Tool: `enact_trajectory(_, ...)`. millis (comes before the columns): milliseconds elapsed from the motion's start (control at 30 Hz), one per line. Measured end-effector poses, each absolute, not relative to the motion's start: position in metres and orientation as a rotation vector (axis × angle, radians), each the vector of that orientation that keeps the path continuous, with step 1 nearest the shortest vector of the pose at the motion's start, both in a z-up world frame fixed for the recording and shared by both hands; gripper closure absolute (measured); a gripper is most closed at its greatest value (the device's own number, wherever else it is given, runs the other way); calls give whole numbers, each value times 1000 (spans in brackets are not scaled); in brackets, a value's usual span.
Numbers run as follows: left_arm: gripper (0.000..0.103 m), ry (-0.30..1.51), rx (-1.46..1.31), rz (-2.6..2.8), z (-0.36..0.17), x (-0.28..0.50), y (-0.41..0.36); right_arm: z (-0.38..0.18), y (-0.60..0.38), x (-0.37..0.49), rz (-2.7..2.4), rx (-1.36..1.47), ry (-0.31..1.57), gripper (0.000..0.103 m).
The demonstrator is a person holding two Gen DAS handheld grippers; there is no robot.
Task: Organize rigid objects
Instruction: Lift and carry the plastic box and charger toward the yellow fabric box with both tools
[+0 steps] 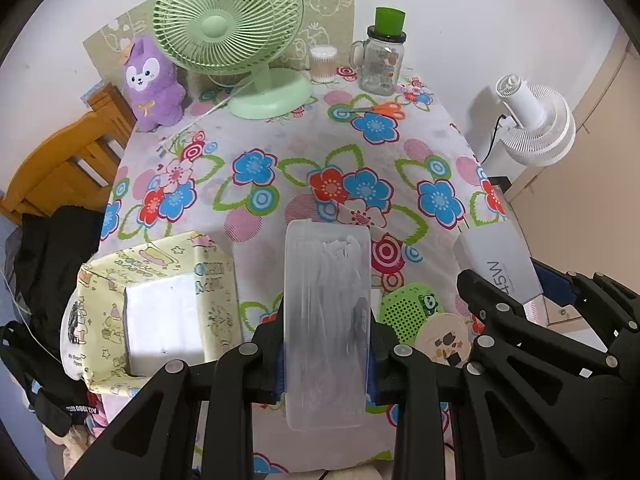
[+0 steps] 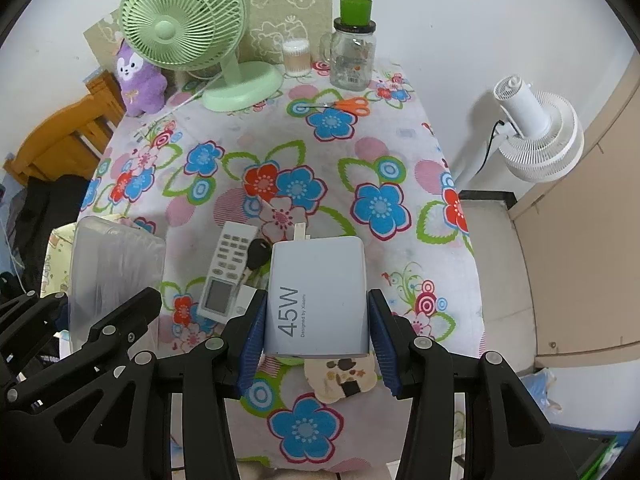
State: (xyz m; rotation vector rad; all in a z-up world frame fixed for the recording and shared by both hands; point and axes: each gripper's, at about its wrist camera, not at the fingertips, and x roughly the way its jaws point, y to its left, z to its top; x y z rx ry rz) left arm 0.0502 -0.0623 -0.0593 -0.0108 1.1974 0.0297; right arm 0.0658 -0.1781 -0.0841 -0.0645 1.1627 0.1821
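Note:
My left gripper (image 1: 326, 356) is shut on a translucent plastic box (image 1: 326, 300) with white picks inside, lifted above the flowered tablecloth (image 1: 304, 152). My right gripper (image 2: 316, 344) is shut on a pale grey 45W charger (image 2: 316, 300), its blue pads against both sides, also off the table. In the left wrist view the right gripper (image 1: 528, 292) and the charger (image 1: 496, 256) show at the right. In the right wrist view the left gripper (image 2: 88, 304) and the plastic box (image 2: 116, 264) show at the left.
A yellow fabric bin (image 1: 160, 304) stands front left. A white remote (image 2: 230, 272), black key (image 2: 256, 260), green round gadget (image 1: 408, 312) and coaster (image 2: 340, 376) lie near the front. A green fan (image 2: 184, 28), purple plush (image 2: 138, 76), jar (image 2: 354, 52) and orange scissors (image 2: 348, 106) sit at the back.

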Motion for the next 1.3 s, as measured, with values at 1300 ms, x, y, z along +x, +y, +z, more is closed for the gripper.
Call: enact_trajectory(1300,74,1176,-32,13,-60,42,47,-78,-65,60,169,-99,1158,52)
